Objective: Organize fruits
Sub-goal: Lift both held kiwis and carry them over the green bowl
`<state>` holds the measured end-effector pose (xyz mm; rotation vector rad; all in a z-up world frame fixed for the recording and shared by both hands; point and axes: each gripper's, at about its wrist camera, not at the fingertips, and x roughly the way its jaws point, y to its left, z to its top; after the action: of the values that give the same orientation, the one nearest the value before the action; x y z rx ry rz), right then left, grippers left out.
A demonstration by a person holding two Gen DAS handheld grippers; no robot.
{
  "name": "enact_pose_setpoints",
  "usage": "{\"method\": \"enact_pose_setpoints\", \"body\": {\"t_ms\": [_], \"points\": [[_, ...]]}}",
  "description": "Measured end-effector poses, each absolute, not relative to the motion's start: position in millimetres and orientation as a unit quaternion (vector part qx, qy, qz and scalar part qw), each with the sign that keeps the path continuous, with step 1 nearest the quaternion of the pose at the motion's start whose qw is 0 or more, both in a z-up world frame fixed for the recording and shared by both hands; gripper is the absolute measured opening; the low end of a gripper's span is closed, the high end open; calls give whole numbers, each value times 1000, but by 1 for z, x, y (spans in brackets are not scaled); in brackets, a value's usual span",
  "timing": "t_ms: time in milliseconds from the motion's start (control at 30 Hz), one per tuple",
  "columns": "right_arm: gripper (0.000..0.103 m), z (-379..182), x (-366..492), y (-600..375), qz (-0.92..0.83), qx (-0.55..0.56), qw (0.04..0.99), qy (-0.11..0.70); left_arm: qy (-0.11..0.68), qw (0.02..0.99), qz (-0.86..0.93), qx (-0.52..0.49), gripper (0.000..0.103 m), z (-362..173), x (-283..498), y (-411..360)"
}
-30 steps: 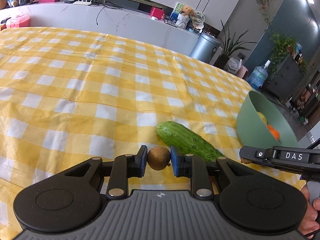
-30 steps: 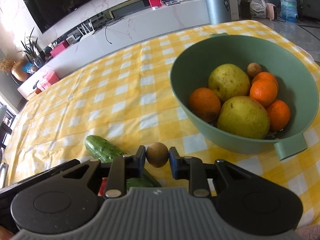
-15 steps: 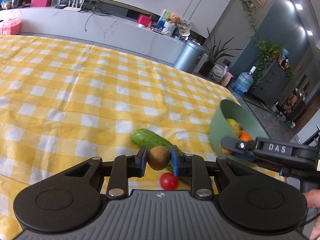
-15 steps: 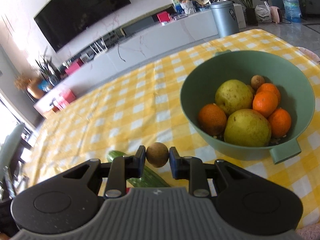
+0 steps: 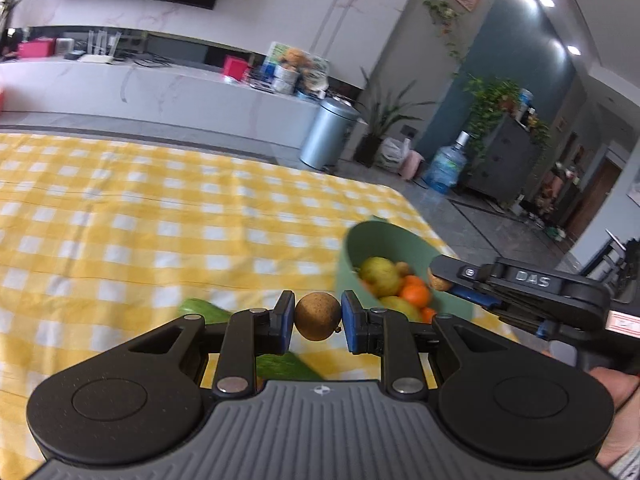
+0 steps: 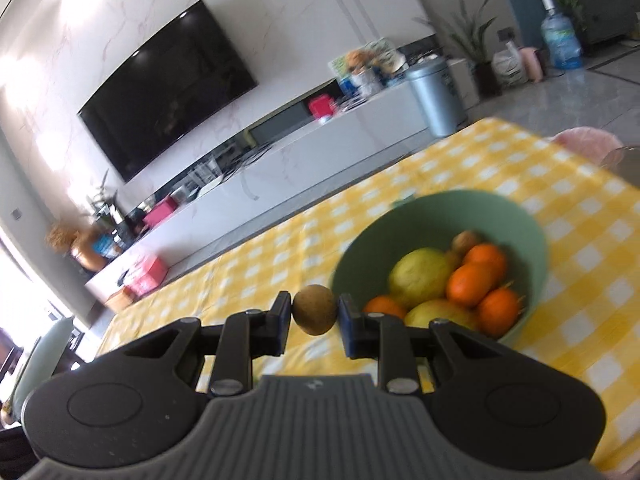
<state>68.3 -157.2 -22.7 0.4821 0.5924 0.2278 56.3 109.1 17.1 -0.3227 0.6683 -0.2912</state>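
Note:
My left gripper (image 5: 317,317) is shut on a small round brown fruit (image 5: 318,316), held above the yellow checked tablecloth (image 5: 160,216). My right gripper (image 6: 314,315) is shut on a second small brown fruit (image 6: 315,309). In the left wrist view the right gripper (image 5: 440,283) reaches in from the right with its fruit at the near rim of the green bowl (image 5: 384,236). The green bowl (image 6: 432,212) holds pears, several oranges and a small brown fruit. A green cucumber (image 5: 208,310) lies on the cloth, partly hidden behind my left fingers.
The table's far edge runs in front of a long white counter (image 5: 160,96) with a grey bin (image 5: 328,136) beside it. A water bottle (image 5: 446,168) and plants stand on the floor to the right. A hand (image 5: 616,396) holds the right gripper.
Both grippers have risen and swung toward the bowl, each keeping its brown fruit. The cucumber has dropped low behind the left fingers, and the red tomato seen a moment ago is out of sight.

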Motion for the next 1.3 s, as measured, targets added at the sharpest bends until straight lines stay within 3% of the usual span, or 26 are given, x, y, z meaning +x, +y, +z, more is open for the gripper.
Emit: {"method": "enact_pose_setpoints", "body": {"t_ms": [733, 1167, 1233, 1300], "points": [[22, -70, 97, -251, 16, 371, 882, 289, 372, 883, -214, -188, 27, -5, 155, 33], [22, -68, 94, -253, -2, 365, 888, 281, 397, 890, -182, -128, 28, -23, 208, 5], [22, -71, 95, -253, -3, 367, 885, 287, 397, 895, -168, -117, 36, -23, 208, 3], [22, -72, 96, -254, -4, 367, 884, 290, 394, 900, -153, -106, 56, -22, 207, 2]]}}
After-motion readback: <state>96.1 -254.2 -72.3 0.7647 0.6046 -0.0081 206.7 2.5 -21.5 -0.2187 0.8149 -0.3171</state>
